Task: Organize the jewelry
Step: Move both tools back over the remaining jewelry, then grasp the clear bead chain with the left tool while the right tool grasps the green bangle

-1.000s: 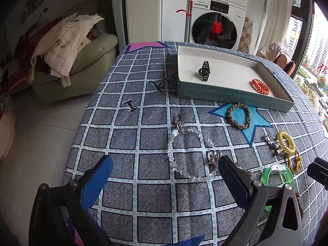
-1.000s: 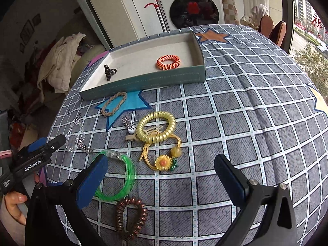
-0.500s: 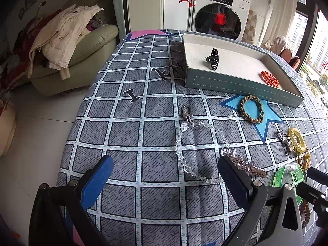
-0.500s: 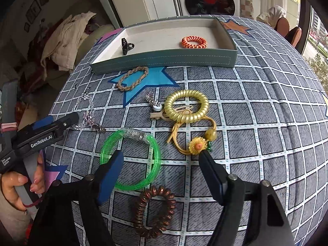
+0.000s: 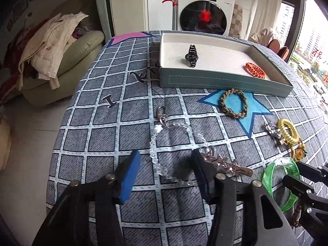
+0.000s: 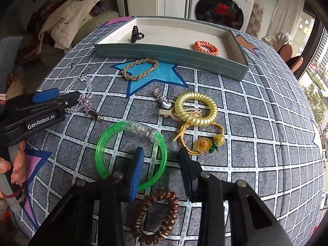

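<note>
In the left wrist view my left gripper [image 5: 165, 157] hangs low over the checked cloth. Its jaws are closing, with the near arc of a clear bead bracelet [image 5: 155, 143] lying between the pads, untouched. A sparkly hair clip [image 5: 225, 162] lies just right of the right finger. In the right wrist view my right gripper [image 6: 161, 151] straddles the right rim of a green bangle [image 6: 102, 143], blue pad inside the ring. These jaws are closing too, with a gap on both sides of the rim. The teal tray [image 5: 225, 80] holds a black claw clip [image 5: 191, 56] and an orange coil tie [image 5: 255, 70].
Loose on the cloth lie a braided bracelet [image 6: 139, 69], a yellow coil tie [image 6: 194, 108], a sunflower tie [image 6: 203, 143], a small silver clip [image 6: 162, 98] and a brown coil tie [image 6: 160, 215]. A hand [image 6: 14, 164] holds the left gripper's handle. The table edge and a sofa [image 5: 61, 61] are left.
Both pairs of jaws have narrowed from wide open. The left gripper came down over the bead bracelet. The right gripper slid left and rolled until it straddled the green bangle's rim.
</note>
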The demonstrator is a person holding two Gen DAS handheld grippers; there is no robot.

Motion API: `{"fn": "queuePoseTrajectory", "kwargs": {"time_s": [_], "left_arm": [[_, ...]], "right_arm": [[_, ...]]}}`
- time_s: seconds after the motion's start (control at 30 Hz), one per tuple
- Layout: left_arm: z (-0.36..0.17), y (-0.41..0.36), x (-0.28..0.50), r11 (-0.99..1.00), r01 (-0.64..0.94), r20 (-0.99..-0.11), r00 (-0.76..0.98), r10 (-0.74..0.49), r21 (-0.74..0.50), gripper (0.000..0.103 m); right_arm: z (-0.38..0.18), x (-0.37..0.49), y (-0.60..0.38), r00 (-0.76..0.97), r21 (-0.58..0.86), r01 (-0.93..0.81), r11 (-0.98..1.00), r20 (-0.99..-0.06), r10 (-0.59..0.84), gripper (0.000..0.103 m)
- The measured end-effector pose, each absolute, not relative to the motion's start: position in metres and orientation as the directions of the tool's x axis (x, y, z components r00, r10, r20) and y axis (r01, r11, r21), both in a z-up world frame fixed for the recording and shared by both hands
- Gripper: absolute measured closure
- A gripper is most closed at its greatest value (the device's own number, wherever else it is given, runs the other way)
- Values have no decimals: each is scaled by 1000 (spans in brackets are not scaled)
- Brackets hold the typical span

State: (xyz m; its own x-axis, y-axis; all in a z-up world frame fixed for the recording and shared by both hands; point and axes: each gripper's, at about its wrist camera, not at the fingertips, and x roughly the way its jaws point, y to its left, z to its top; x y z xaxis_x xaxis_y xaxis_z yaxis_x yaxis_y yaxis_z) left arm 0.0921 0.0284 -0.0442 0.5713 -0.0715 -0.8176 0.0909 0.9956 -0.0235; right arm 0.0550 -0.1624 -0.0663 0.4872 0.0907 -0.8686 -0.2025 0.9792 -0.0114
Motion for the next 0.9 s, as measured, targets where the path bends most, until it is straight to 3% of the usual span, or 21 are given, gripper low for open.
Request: {"fn": "queuePoseTrajectory", "kwargs": {"time_s": [0.07,0.13,0.47,0.9], "left_arm": [[-42,24,91,993,118,-815,574,-82,-17,65],[-42,18,90,990,138,-812,578,-83,-3,77],[-17,35,74,979,159,-763,616,-197,-125,77],[39,36,65,954,225,-677,673,-298,-196,77]], "right_arm": [[-65,52,-158,496,-33,-216,976,-865,81,88],[-65,49,-156,504,-50,-227,973,-860,74,95],[-54,47,-181,525,106,-169,980,-832,180,96],[-30,56,-203,573,193,-119,974,-787,226,96]]}}
